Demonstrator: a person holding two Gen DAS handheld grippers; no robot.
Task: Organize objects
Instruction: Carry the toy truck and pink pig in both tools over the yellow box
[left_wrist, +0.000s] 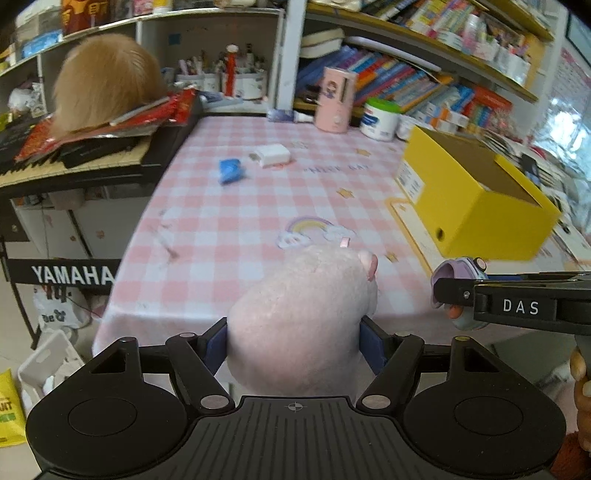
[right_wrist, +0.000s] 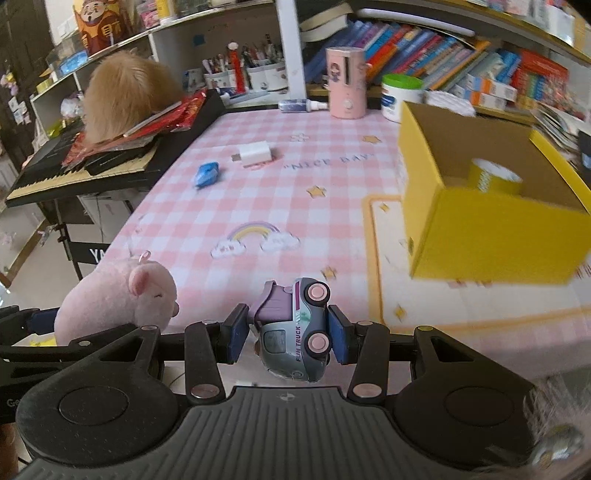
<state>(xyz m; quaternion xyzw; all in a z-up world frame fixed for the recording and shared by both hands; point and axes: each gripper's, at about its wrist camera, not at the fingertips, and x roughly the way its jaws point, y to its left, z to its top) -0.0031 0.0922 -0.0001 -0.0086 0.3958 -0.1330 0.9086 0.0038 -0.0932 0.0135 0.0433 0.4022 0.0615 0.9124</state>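
The left hand-held gripper (left_wrist: 293, 341) is clenched on a pink plush pig (left_wrist: 303, 317), its 2 blue pads pressed into the soft body on either side. The right hand-held gripper (right_wrist: 287, 334) grips a small toy truck (right_wrist: 291, 328) lying on its side between the pads, wheels turned toward the right pad. Both loads hang near the front edge of the bench (right_wrist: 258, 192), just beside each other.

The open yellow box (right_wrist: 491, 206) stands to the right on the bench, and it looks like the place for these toys; a roll of yellow tape (right_wrist: 493, 177) already sits inside. A blue toy car (right_wrist: 207, 174) and a white charger (right_wrist: 255, 153) lie farther back on the checked cloth, well apart from both grippers.

The likely trouble is the truck: its shell is hard and rounded, and the pads seem to bear on wheels and roof, so a quick swing toward the box could twist it loose. The pig is squashy and may sag or creep out. With the 2 grippers so close together, a shared path to the box risks a knock.
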